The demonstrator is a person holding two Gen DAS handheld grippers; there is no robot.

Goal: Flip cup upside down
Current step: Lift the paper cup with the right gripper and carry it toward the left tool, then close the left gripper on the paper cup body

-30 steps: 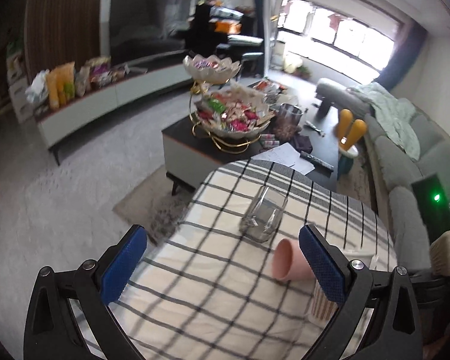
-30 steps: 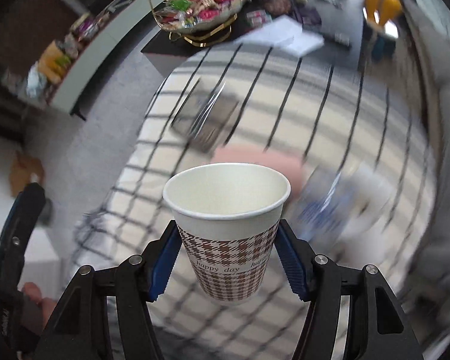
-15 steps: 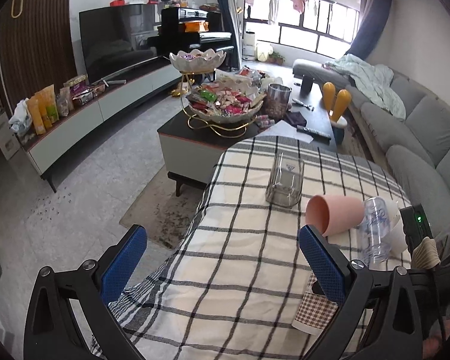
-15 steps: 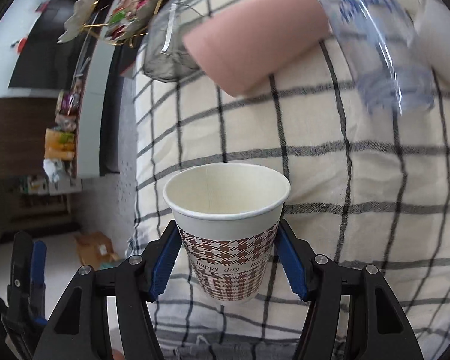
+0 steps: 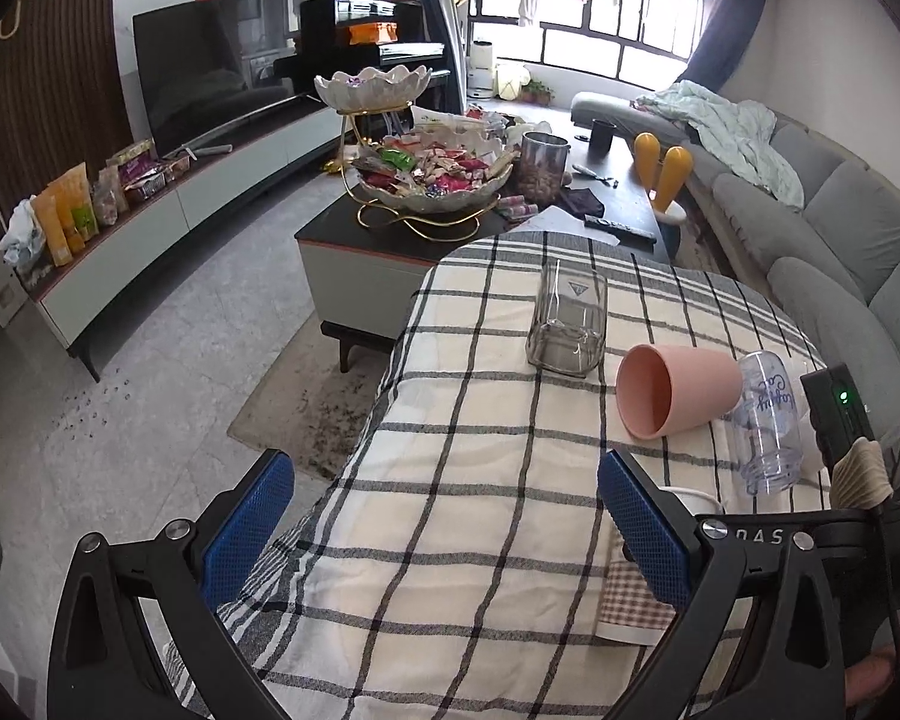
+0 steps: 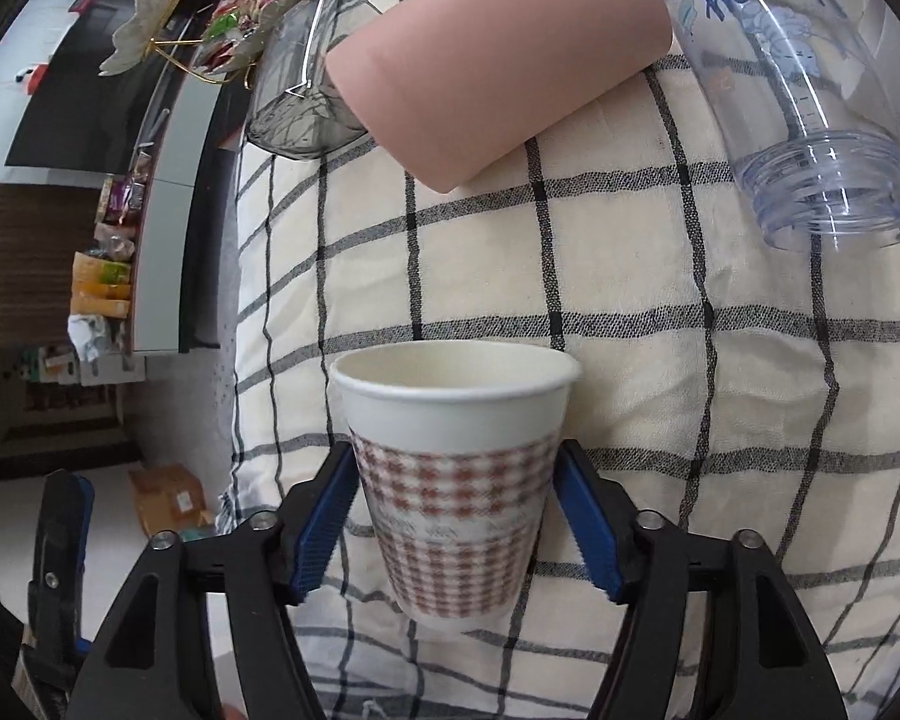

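A paper cup (image 6: 453,480) with a brown houndstooth band sits between the blue pads of my right gripper (image 6: 456,525), which points down at the checked tablecloth (image 6: 660,360). The jaws stand slightly apart from the cup's sides, so the grip looks loosened. In the left wrist view the cup (image 5: 633,603) shows mouth down on the cloth, behind the right finger of my left gripper (image 5: 444,531). My left gripper is open and empty above the table's near edge.
A pink cup (image 5: 675,396) lies on its side, with a clear plastic bottle (image 5: 771,426) beside it and a grey glass container (image 5: 567,321) behind. A coffee table with a snack bowl (image 5: 432,180) stands beyond; a grey sofa (image 5: 840,252) runs along the right.
My right gripper turned over and brought the paper cup down to the cloth. Its jaws have opened a little around the cup. My left gripper drifted slightly, staying open.
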